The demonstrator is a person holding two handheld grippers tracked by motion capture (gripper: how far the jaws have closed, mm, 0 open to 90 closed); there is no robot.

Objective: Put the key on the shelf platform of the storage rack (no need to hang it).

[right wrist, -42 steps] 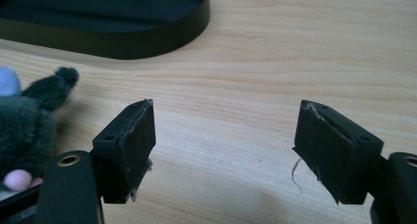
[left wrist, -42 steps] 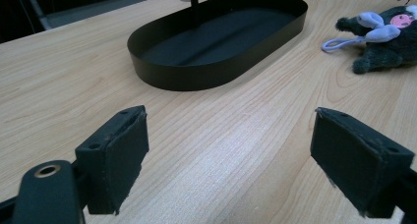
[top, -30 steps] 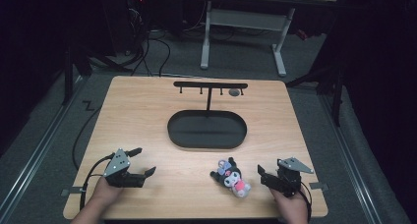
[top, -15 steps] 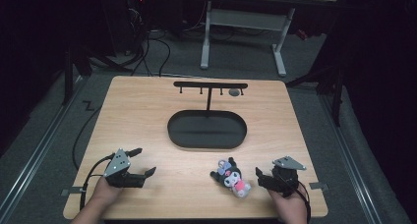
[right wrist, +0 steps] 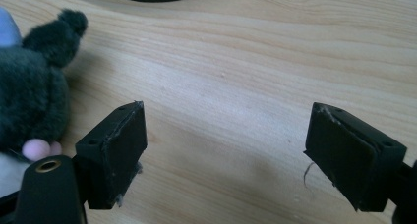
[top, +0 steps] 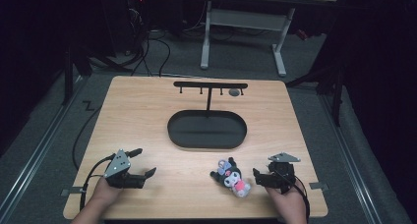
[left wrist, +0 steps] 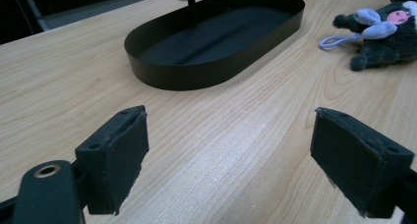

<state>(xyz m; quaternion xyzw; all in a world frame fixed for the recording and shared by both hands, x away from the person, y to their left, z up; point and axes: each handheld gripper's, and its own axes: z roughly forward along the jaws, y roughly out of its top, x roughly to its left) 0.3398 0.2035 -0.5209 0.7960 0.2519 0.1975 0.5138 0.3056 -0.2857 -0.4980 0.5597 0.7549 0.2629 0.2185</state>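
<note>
Here, the right hand-held gripper [top: 256,175] is sitting near the counter's front right corner with its jaws standing wide apart, nothing between them. The plush toy [top: 230,175], a dark-furred character keychain with a pink face and a lilac loop, is lying on the counter [top: 142,111] just beside that gripper, toward the middle of the front edge. In the right gripper view the plush toy [right wrist: 29,96] is lying off to the side of the near jaw, not in the gap.

Judgement: the grasp is not yet lined up. The gripper is needing to swing toward the toy so the soft body sits between the pads, then close gently; fur compresses, so a mid-body bite looks safer than an ear.

The left hand-held gripper [top: 142,163] is resting near the front left corner, jaws likewise apart and empty.

Surface: pale wood grain, matte. A black oval tray [top: 207,129] is sitting at centre, a black hook stand [top: 210,86] rising behind it toward the far edge. Room dim, grey carpet, cables, desk legs beyond.
</note>
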